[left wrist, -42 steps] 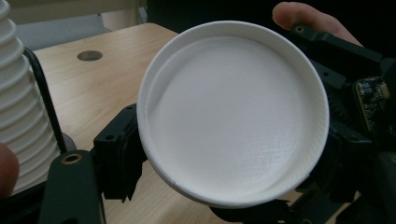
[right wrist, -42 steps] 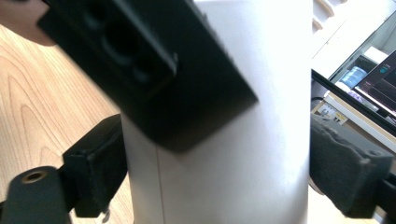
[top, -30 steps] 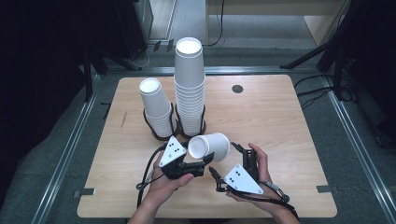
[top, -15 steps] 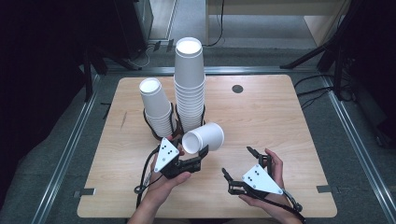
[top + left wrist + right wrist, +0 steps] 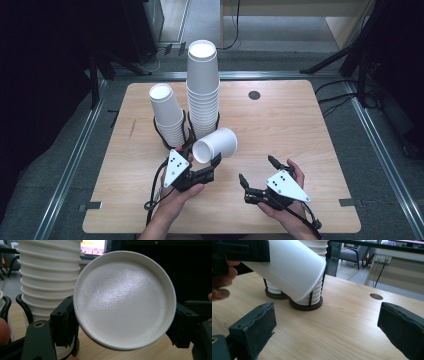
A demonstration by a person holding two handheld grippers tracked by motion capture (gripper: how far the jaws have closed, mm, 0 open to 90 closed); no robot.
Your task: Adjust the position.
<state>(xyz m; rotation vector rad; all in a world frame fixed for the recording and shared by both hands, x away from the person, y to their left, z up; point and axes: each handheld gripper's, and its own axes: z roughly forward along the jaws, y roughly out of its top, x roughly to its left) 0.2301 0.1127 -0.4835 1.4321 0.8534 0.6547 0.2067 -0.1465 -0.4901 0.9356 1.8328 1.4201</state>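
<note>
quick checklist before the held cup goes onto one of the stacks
1. Grip: left gripper is shut on the single paper cup, a jaw on either side of its base in the left gripper view. Ok.
2. Cup orientation: it lies tilted, mouth pointing away from the hand, not lined up with a stack. Not ok.
3. Right gripper: jaws open with nothing between them, and they have just closed a little; apart from the cup. Ok.
4. Tall stack stands upright in its holder. Ok.
5. Short stack leans slightly left. Cannot tell if stable.
</note>
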